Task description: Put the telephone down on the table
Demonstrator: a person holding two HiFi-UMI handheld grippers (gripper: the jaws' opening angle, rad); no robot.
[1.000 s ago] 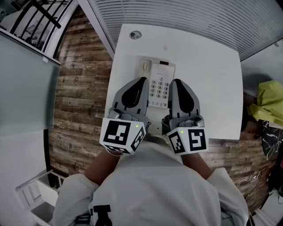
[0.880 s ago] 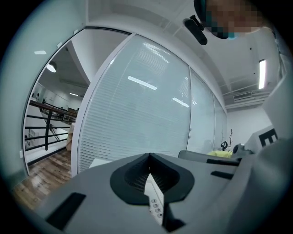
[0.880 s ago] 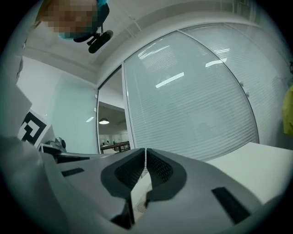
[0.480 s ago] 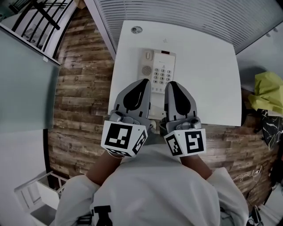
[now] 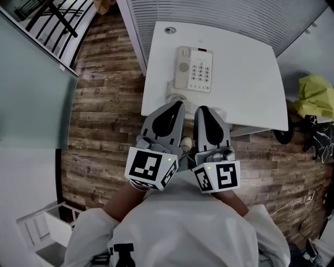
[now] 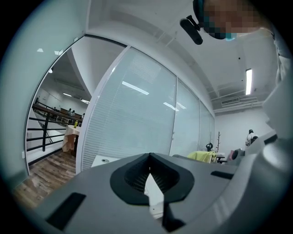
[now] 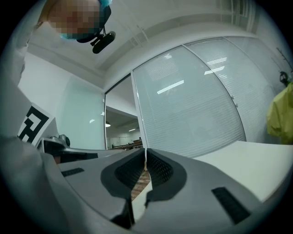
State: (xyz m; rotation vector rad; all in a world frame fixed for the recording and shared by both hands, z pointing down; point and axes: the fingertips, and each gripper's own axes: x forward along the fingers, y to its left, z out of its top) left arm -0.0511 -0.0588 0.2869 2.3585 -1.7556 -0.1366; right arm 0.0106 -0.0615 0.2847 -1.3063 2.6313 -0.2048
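The beige telephone (image 5: 194,69), handset on the cradle and keypad up, lies flat on the white table (image 5: 245,78) in the head view. Both grippers are held side by side near the table's front edge, short of the phone and not touching it. My left gripper (image 5: 177,104) is shut with nothing in it; in the left gripper view its jaws meet (image 6: 149,157). My right gripper (image 5: 201,109) is also shut and empty, with its jaws together in the right gripper view (image 7: 145,153). Something small and pale lies at the table edge (image 5: 176,96) just ahead of the left tip.
A round grommet (image 5: 170,30) sits in the table's far left corner. A glass wall with blinds (image 5: 209,15) runs behind the table. A yellow-green cloth (image 5: 313,99) lies to the right, wooden floor (image 5: 104,104) to the left, and a white shelf (image 5: 47,229) at bottom left.
Both grippers have drawn back from beside the telephone to the table's front edge. The telephone stays on the table, now farther from them.
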